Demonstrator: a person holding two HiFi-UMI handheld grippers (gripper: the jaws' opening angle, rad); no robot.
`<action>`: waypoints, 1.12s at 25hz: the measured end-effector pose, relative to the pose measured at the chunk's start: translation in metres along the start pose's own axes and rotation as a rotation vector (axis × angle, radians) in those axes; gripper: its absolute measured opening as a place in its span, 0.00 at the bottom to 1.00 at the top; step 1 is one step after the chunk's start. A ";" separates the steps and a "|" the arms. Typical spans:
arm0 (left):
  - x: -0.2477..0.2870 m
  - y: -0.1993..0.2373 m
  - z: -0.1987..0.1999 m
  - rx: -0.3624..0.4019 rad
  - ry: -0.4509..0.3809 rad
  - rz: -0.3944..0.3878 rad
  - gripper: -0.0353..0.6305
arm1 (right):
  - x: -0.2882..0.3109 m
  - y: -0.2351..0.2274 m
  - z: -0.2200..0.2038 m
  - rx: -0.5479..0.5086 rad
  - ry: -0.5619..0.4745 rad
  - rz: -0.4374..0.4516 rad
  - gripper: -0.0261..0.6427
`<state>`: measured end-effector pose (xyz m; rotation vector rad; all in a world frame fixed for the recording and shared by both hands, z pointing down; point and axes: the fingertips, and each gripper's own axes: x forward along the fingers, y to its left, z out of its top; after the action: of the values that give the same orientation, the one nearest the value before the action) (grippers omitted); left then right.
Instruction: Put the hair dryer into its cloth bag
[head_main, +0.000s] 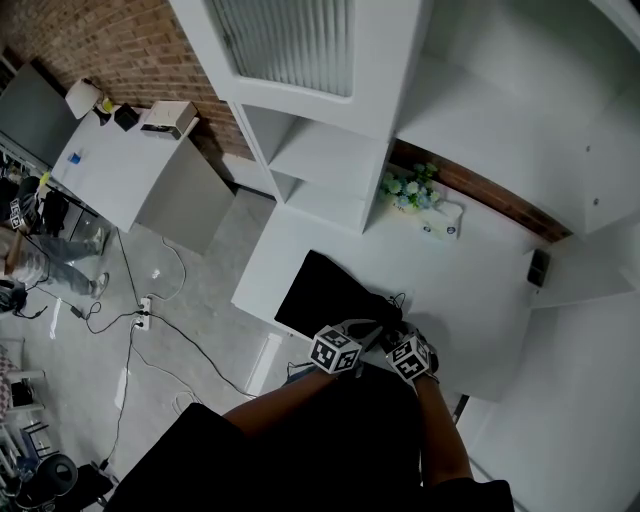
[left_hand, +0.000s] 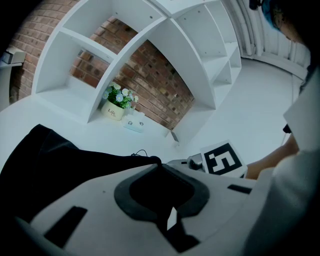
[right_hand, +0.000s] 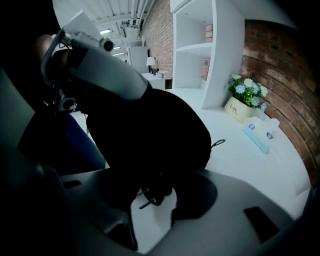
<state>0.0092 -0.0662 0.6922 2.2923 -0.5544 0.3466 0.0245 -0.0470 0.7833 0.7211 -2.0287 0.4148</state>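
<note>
The black cloth bag (head_main: 325, 290) lies on the white table (head_main: 480, 300), bulging at its near end. My left gripper (head_main: 372, 330) is at that near end, shut on a fold of the bag's edge (left_hand: 55, 155); the black cloth fills the slit between its jaws (left_hand: 159, 165). Just to its right, my right gripper (head_main: 396, 328) points steeply down at the bag's mouth. Its jaws (right_hand: 155, 200) stand apart, with a black plug (right_hand: 150, 192) and its two prongs between them and bare table showing below. The bag (right_hand: 150, 130) towers right behind. The hair dryer's body is hidden.
A small pot of flowers (head_main: 408, 188) and a white packet (head_main: 440, 222) stand at the table's far side against a brick wall. A white shelf unit (head_main: 330, 150) rises behind the bag. Cables (head_main: 140, 320) run over the floor at left, by another white table (head_main: 120, 170).
</note>
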 end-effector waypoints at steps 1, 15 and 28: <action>0.000 0.001 0.000 0.009 0.000 0.003 0.11 | 0.001 0.000 0.005 0.001 -0.013 0.001 0.33; -0.011 -0.010 0.031 -0.041 -0.132 -0.082 0.11 | 0.018 0.000 0.049 0.072 -0.137 0.028 0.33; -0.015 0.008 0.026 -0.046 -0.110 -0.042 0.11 | 0.036 0.004 0.050 0.168 -0.159 0.069 0.35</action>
<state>-0.0055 -0.0856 0.6728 2.2847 -0.5628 0.1863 -0.0249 -0.0831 0.7873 0.8091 -2.1913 0.5899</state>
